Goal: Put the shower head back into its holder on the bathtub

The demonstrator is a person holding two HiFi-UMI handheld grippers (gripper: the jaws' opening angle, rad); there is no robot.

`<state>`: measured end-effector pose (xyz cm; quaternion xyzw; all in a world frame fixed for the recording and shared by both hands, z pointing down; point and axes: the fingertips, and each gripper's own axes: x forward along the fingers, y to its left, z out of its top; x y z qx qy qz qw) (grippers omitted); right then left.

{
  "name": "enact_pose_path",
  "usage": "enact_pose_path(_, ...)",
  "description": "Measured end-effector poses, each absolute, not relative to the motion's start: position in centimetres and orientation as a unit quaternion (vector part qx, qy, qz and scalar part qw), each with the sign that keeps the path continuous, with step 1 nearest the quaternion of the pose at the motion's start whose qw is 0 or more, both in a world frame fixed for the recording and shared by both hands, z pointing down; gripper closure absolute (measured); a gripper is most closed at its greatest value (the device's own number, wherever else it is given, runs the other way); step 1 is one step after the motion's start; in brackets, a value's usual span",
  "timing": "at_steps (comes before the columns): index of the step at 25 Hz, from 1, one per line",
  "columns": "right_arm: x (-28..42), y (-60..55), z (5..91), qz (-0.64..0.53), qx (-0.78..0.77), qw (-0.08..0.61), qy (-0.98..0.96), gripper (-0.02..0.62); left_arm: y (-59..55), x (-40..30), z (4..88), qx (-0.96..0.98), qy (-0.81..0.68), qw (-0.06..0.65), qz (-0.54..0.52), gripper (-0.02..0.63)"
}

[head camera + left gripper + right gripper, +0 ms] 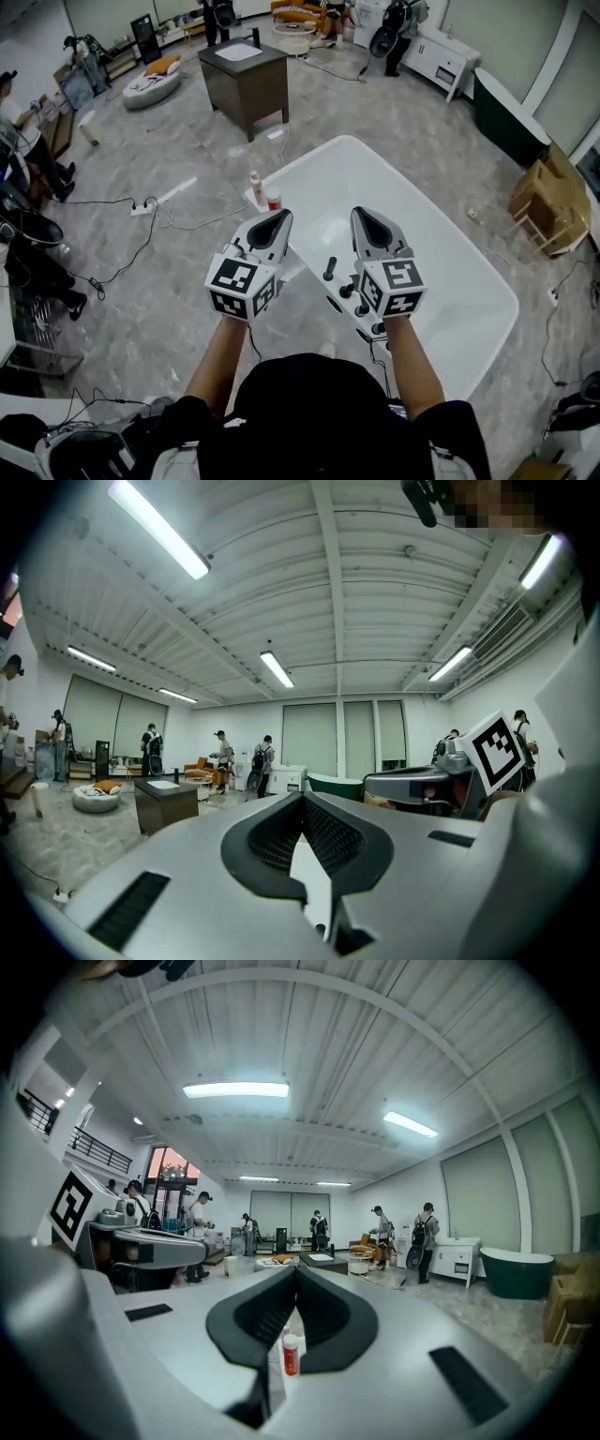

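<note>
The shower head cannot be picked out for sure. A row of black metal fittings [349, 292] stands on the near rim of the white oval bathtub [427, 234]. The slim upright piece at the far end of that row may be the hand shower, but I cannot say whether it is seated. No loose head or hose shows elsewhere in the tub.

The left gripper [280, 217] and the right gripper [364, 214] are held level, side by side above that rim, and touch none of the fittings. Each has its jaws closed tip to tip with nothing between them. Both gripper views look out across the room rather than down at the tub. A small red-capped bottle [273, 200] stands on the tub's left rim corner.

To do this step well, I judge the person should first tip one gripper down and find the head. The jaws should open before the approach, then take the handle across its narrow part. It can then go straight into the holder, with any hose kept clear of the taps.
</note>
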<state>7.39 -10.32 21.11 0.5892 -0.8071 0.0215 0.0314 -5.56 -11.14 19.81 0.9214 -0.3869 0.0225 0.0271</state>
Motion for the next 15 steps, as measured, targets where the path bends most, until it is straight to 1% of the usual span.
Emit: enact_pose_path(15,7.47,-10.23,21.45,0.015,0.593,0.035,-0.804,0.572,-10.91,-5.46,19.99,0.919,-0.392,0.033,0.015,0.592)
